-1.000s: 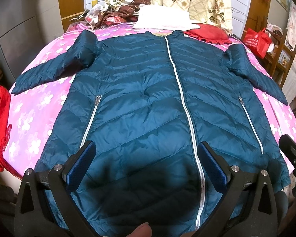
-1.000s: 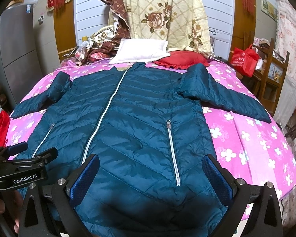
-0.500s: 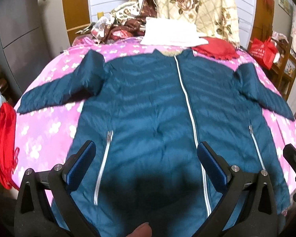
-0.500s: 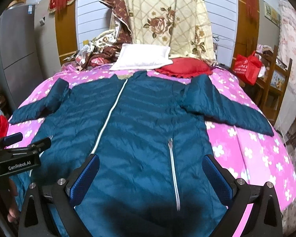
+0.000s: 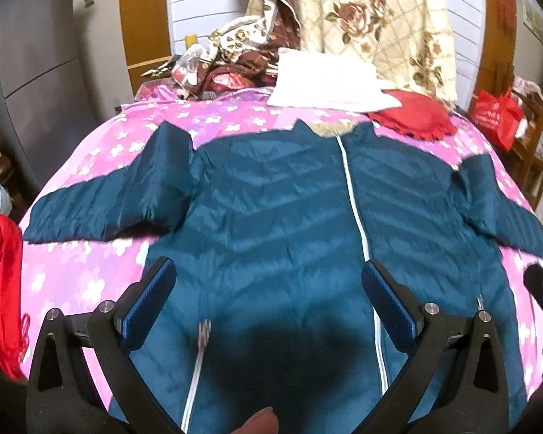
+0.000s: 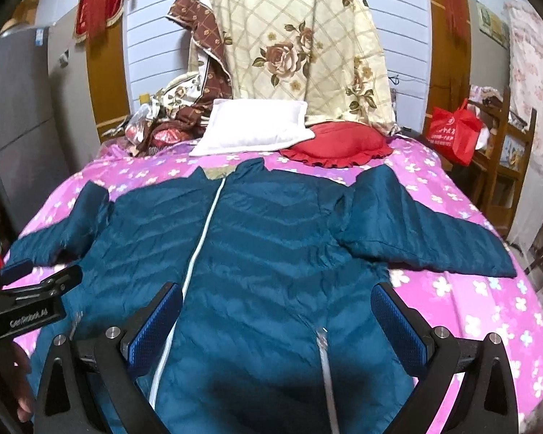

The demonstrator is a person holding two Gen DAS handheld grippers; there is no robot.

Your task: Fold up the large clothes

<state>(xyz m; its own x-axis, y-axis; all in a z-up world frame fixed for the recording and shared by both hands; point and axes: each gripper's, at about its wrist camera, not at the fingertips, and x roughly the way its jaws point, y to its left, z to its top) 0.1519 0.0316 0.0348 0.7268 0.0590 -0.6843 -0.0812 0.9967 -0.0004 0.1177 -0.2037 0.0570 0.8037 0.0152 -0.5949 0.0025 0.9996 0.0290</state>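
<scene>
A teal quilted jacket [image 5: 282, 224] lies flat, front up, on the pink flowered bed [image 5: 72, 264], zipped with a white centre zipper; it also shows in the right wrist view [image 6: 271, 246]. Both sleeves are spread out to the sides. My left gripper [image 5: 268, 289] is open and empty, above the jacket's lower left half. My right gripper [image 6: 277, 316] is open and empty, above the lower right half. The left gripper also appears at the left edge of the right wrist view [image 6: 32, 289]. The jacket's hem is hidden below both views.
A white pillow [image 6: 253, 132] and a red cushion [image 6: 340, 144] lie at the head of the bed. A flowered quilt [image 6: 300, 47] hangs behind them. A red bag [image 6: 452, 133] sits on a wooden shelf at right. Red cloth [image 5: 3, 289] hangs at the bed's left edge.
Both views have pulled back and tilted up: the jacket sits lower in the frames and more of the wall shows. Both grippers stay open and empty.
</scene>
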